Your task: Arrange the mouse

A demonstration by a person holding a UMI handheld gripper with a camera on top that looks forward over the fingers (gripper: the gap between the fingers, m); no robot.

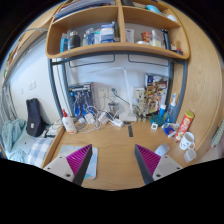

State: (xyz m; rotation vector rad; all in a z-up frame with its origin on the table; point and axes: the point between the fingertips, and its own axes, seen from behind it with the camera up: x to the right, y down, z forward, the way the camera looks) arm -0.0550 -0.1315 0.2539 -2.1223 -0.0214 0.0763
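Note:
My gripper (114, 160) is open, low over a wooden desk (115, 140), with bare wood between its magenta pads (80, 158). A pale flat rectangular mat (92, 164) lies on the desk just inside the left finger. A small white rounded thing (187, 145) lies to the right of the right finger; I cannot tell whether it is the mouse. No mouse shows clearly between or ahead of the fingers.
Clutter lines the back of the desk: a white bottle with a red cap (68, 122), cables and a power strip (112, 120), an orange container (185, 122). A black bag (35, 115) stands at the left. A wooden shelf (110, 45) with bottles hangs overhead.

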